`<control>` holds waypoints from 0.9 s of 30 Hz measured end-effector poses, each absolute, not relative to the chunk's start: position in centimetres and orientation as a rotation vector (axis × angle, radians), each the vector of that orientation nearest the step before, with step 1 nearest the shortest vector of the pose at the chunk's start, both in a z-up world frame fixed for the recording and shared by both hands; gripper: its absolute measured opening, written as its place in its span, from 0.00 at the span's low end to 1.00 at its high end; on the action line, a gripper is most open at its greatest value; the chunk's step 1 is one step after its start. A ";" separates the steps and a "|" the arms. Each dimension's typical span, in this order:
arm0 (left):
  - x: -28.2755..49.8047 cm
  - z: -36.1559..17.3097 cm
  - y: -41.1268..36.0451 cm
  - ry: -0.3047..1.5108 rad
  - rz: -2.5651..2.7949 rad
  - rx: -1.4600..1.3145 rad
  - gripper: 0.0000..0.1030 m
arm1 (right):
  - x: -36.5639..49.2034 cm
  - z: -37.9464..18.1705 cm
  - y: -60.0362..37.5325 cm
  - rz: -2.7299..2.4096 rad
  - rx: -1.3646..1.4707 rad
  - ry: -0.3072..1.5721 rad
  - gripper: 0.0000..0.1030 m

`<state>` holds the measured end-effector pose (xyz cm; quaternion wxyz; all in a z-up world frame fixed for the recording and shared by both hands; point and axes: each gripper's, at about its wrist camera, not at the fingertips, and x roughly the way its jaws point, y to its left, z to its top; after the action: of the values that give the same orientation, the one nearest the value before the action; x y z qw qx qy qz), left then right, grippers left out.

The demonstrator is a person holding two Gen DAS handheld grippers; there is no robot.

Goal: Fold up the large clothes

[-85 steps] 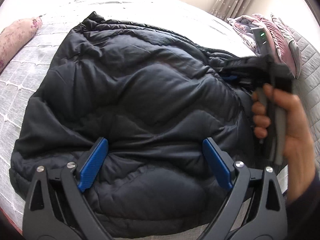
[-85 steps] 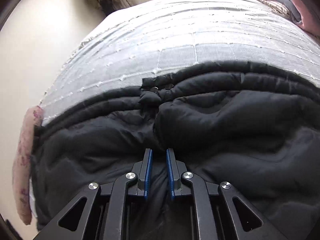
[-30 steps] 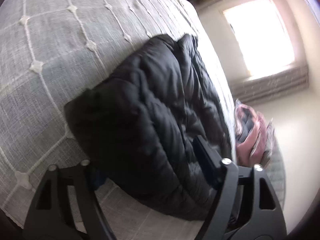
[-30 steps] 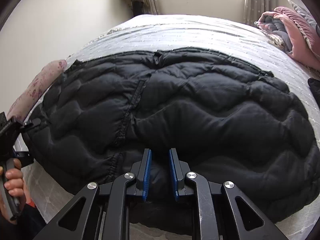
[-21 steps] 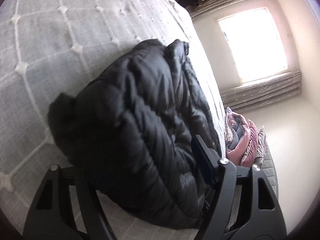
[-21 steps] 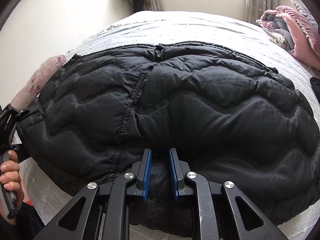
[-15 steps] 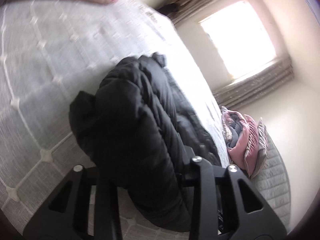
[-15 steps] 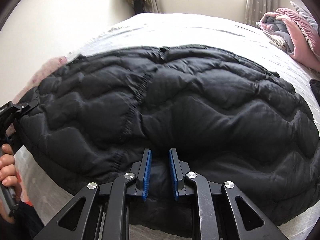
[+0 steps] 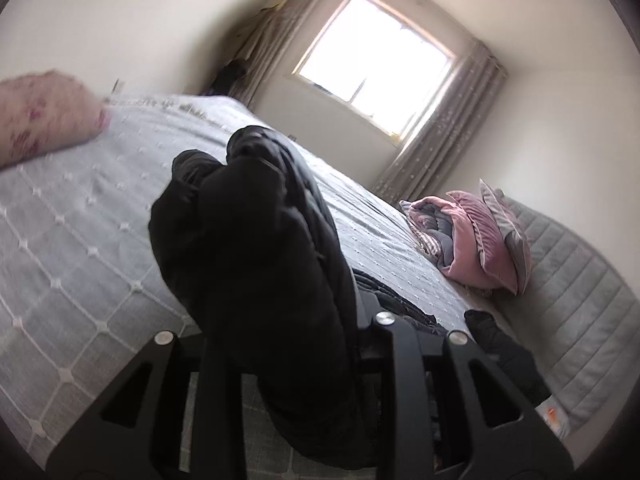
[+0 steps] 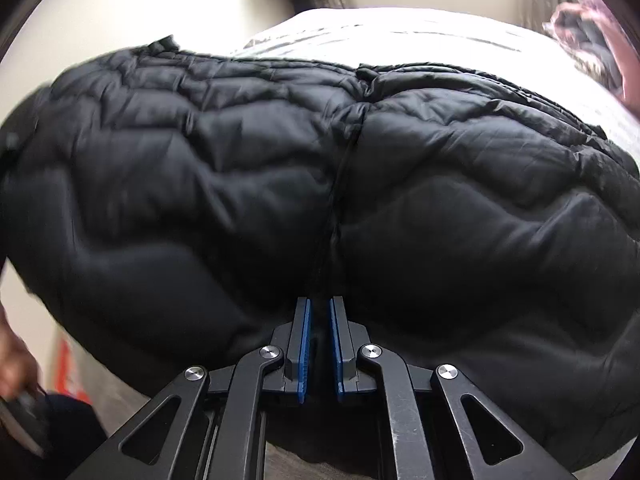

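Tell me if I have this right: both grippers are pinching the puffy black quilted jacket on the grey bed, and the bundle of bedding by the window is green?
Not quite: the bundle of bedding is pink, as the left wrist view shows. The rest holds: the left gripper and right gripper both pinch the puffy black quilted jacket on the grey bed.

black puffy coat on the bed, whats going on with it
A person is folding a black quilted coat on a bed, with a hand-held gripper in each hand. The left hand-held gripper has a bunched edge of the coat between its fingers, lifted off the bedspread, its jaws closing. The right hand-held gripper is pinching the near hem at a seam, its jaws closing. A pile of pink bedding sits at the far side.
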<state>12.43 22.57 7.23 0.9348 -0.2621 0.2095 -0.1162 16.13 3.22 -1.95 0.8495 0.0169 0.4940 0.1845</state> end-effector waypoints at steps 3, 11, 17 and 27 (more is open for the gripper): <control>12.4 8.2 21.8 0.403 -0.255 -0.485 0.28 | 17.3 -0.1 1.6 0.376 0.128 0.983 0.09; 12.6 9.9 19.5 0.359 -0.302 -0.391 0.28 | 23.8 -2.3 0.2 0.384 0.428 1.028 0.09; 12.3 10.5 16.0 0.315 -0.371 -0.285 0.28 | 25.9 -4.9 1.2 0.373 0.509 1.070 0.06; 11.9 11.6 11.9 0.290 -0.455 -0.199 0.28 | 24.2 -2.6 -1.5 0.394 0.532 1.081 0.11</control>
<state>11.88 11.88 11.60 0.9589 -0.0981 0.1432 -0.2246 24.19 -1.52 -2.62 0.8059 0.2486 0.5049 0.1839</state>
